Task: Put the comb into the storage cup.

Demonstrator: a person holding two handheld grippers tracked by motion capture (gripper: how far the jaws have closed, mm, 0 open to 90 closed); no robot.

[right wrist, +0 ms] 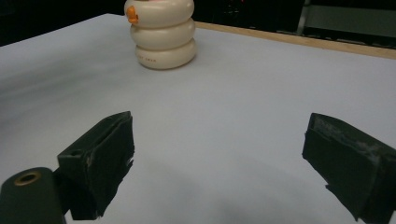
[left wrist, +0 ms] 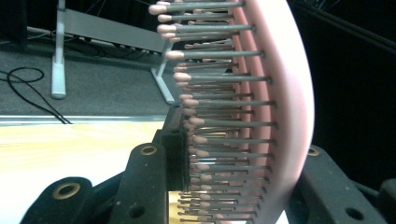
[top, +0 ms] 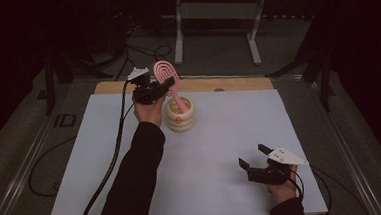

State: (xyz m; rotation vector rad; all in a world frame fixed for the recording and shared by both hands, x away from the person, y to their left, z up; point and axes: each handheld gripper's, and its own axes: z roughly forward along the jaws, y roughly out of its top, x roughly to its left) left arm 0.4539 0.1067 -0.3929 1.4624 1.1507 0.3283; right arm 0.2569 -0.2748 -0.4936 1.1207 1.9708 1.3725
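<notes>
The white-covered bench [top: 221, 150] stands in a dark room. On it sits a cream ringed holder [top: 180, 115], ready to take the pink hairbrush [top: 169, 78], which the left hand-held gripper [top: 158, 89] pinches by its head, handle dipping inside. The right hand-held gripper [top: 254, 156] rests spread, empty, well apart

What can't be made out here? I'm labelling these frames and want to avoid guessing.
- Hairbrush handle tip: high view, hidden inside the cream holder.
- Left gripper far pad: left gripper view, covered by the brush head.
- Small print on the holder: right gripper view, too small.
- Holder's top: right gripper view, cut off by the upper edge.
</notes>
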